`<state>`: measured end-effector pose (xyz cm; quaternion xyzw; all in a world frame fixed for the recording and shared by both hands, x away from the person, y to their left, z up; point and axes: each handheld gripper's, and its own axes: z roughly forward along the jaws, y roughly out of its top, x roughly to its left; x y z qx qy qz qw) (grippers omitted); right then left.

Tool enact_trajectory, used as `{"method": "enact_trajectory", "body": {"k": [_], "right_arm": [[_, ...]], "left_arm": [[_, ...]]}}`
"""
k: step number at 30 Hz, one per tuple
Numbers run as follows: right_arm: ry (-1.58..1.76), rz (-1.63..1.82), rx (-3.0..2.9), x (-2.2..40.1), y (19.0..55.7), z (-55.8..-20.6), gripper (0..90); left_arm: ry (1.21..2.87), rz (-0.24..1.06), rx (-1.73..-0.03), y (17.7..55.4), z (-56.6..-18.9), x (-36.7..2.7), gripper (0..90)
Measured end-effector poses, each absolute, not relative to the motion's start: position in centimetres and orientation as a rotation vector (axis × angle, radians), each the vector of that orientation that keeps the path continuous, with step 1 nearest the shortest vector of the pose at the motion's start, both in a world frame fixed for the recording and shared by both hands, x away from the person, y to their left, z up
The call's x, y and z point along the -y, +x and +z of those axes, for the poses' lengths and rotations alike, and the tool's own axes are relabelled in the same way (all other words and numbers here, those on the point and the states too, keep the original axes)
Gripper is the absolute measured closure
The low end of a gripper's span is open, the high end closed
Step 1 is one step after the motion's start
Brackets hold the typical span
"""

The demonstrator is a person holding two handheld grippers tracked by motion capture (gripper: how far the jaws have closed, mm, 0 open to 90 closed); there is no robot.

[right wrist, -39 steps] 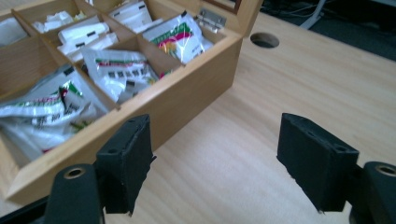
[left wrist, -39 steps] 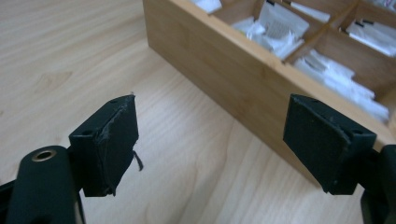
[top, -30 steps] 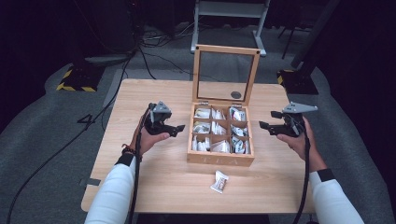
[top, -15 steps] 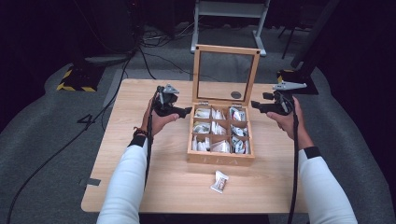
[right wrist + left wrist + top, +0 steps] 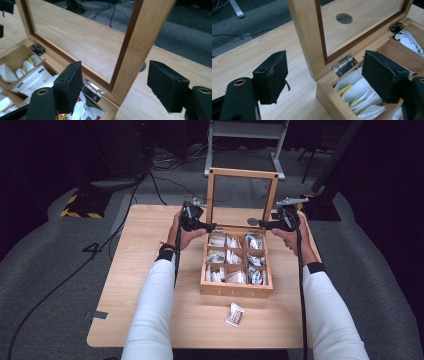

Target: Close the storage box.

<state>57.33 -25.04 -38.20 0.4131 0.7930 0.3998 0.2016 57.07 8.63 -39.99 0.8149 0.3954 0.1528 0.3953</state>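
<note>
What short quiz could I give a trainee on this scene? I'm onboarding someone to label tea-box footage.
1. True or false: the lid of the wooden box stands upright and open.
2. Multiple choice: where does the loose packet lie? A) inside a compartment B) on the table in front of the box C) on the floor
3. Fill in: each of the open tongs, left tongs and right tongs, straddles a side post of the lid's ____.

Key: 1 true. 2 B. 3 frame; the left tongs sit at the lid's left post near a hinge, the right tongs at its right post, neither closed on it.
</note>
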Motion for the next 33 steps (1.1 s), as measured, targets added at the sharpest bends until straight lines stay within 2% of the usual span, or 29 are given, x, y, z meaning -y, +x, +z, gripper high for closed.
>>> {"method": "enact_trajectory", "body": {"k": [5, 8, 13, 18, 22, 23, 25, 30, 33], "right_arm": [[1.218, 1.116, -2.222, 25.0, 58.2, -39.1, 30.1], [1.252, 1.116, -2.198, 24.7, 58.6, -39.6, 28.2], [1.286, 1.194, -2.146, 24.5, 58.8, -40.0, 28.9], [1.285, 1.184, -2.178, 24.3, 59.1, -40.5, 30.7], [1.259, 1.189, -2.209, 24.0, 59.3, -40.8, 34.3], [1.244, 1.178, -2.215, 23.8, 59.3, -40.8, 32.0], [1.244, 1.177, -2.218, 23.7, 59.3, -40.8, 32.1], [1.243, 1.186, -2.218, 23.9, 59.3, -40.7, 36.0], [1.236, 1.173, -2.226, 24.2, 59.1, -40.4, 42.1]], "left_arm": [[2.094, 0.400, -1.068, 58.6, -40.6, -8.0, 22.1], [2.047, 0.387, -1.112, 59.2, -40.7, -7.8, 27.1], [1.992, 0.353, -1.161, 59.9, -41.0, -7.5, 27.5], [2.011, 0.311, -1.143, 60.4, -41.5, -7.1, 26.3], [2.018, 0.268, -1.101, 60.6, -41.6, -6.6, 31.9], [2.008, 0.276, -1.080, 60.5, -41.4, -6.1, 34.2], [1.999, 0.276, -1.083, 60.5, -41.3, -6.0, 31.7], [1.967, 0.260, -1.076, 60.4, -41.2, -6.5, 35.9], [1.982, 0.271, -1.056, 60.1, -40.9, -6.7, 37.7]]}}
